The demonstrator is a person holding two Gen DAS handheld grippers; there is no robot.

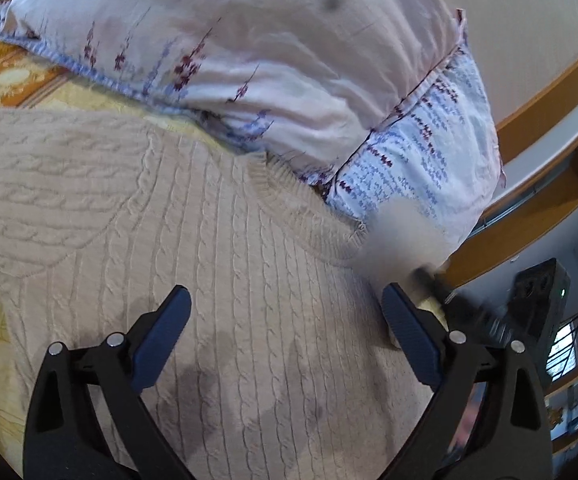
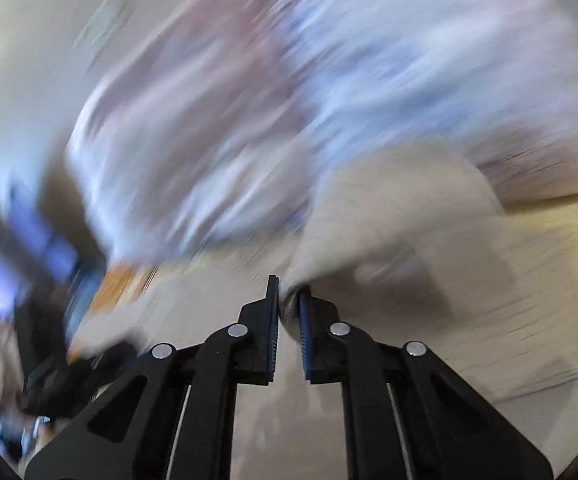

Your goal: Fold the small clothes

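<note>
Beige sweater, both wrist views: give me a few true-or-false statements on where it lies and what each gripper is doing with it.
1. The beige cable-knit sweater lies spread under the left gripper. True.
2. The left gripper is clamped on the sweater's collar. False: its jaws stand wide open, nothing between them.
3. The right gripper has beige knit fabric pinched between its nearly closed fingers. True, though the view is badly blurred.
4. A floral pillow sits beyond the sweater's neckline. True.
5. The sweater lies on a bare wooden table. False: it lies on a yellow patterned cover.
</note>
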